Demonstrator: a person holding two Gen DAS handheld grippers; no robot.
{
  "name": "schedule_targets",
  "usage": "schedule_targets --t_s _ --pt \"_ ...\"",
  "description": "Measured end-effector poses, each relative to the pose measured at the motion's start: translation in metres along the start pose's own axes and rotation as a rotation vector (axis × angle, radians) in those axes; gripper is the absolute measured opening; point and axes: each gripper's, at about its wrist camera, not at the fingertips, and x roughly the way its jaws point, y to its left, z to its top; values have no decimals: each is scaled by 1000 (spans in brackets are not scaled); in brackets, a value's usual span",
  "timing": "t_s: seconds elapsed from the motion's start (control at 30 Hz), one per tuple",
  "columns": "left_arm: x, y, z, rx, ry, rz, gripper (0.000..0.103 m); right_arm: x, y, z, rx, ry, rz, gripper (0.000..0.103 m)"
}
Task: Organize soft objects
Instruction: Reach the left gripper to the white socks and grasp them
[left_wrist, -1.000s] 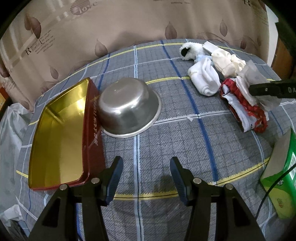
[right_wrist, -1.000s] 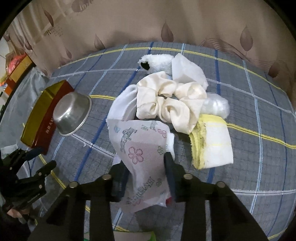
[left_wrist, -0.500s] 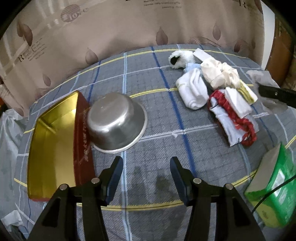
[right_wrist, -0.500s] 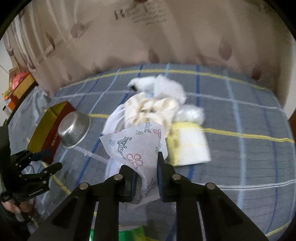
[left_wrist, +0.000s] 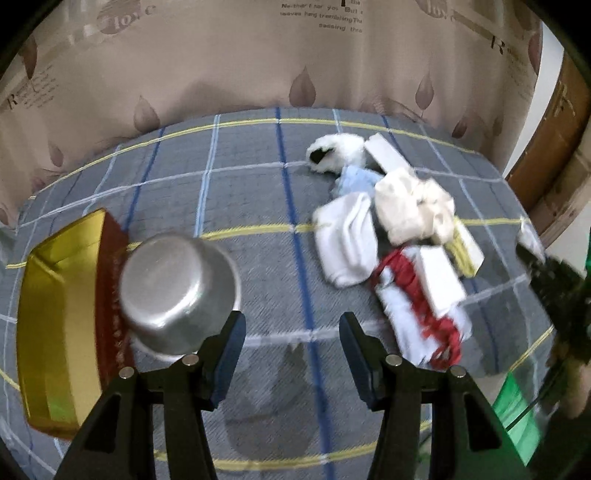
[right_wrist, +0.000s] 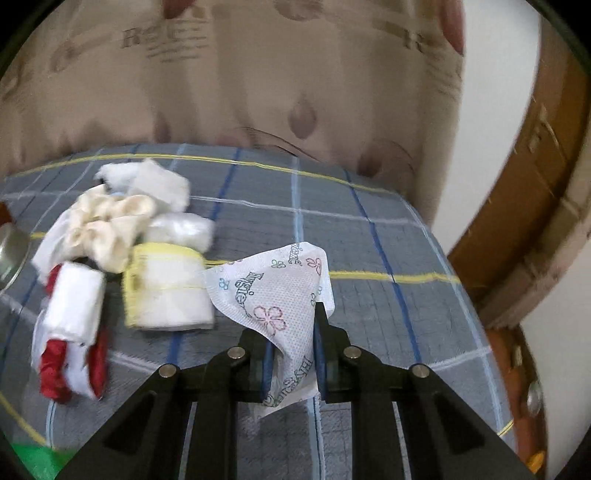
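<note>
R gripper (right_wrist: 291, 354) was clamped on a flowered tissue packet (right_wrist: 273, 291), jaws pinching its lower part, packet standing up betw. the fingers and held above the plaid cloth (right_wrist: 369, 258). Packet was white w/ pink and green flower print and lettering. L gripper (left_wrist: 291, 354) hung over the cloth w/ jaws spread wide, nothing betw. them.

Rest of the soft stuff lay in a loose pile on the cloth. In the L view: fuzzy white item w/ dark patch (left_wrist: 332, 151) at the far end, pale blue cloth (left_wrist: 354, 181) just beside it, cream scrunchie (left_wrist: 413, 206) touching the white socks (left_wrist: 347, 243), and a red-and-white bundle (left_wrist: 421, 306) nearest the camera. In the R view a folded yellow-edged cloth (right_wrist: 166, 288) sat just L of the held packet, apart from it, w/ a clear plastic wad (right_wrist: 181, 229) behind it.

Far L of the pile, well apart: steel bowl (left_wrist: 177, 291) upside down, touching the red side of a gold tray (left_wrist: 55, 325). Green box (left_wrist: 517, 410) at the near R edge, blurred. Leaf-print curtain (left_wrist: 258, 74) ran behind the cloth. R edge of the L view showed a dark blurred shape, couldn't tell what.
</note>
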Motion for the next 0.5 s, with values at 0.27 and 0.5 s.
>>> schedule_targets --t_s 0.27,0.5 --pt "26 -19 29 38 11 -38 54 24 -3 -15 64 51 -7 16" --pt "52 -34 49 30 53 -84 54 29 -2 -16 69 73 22 16"
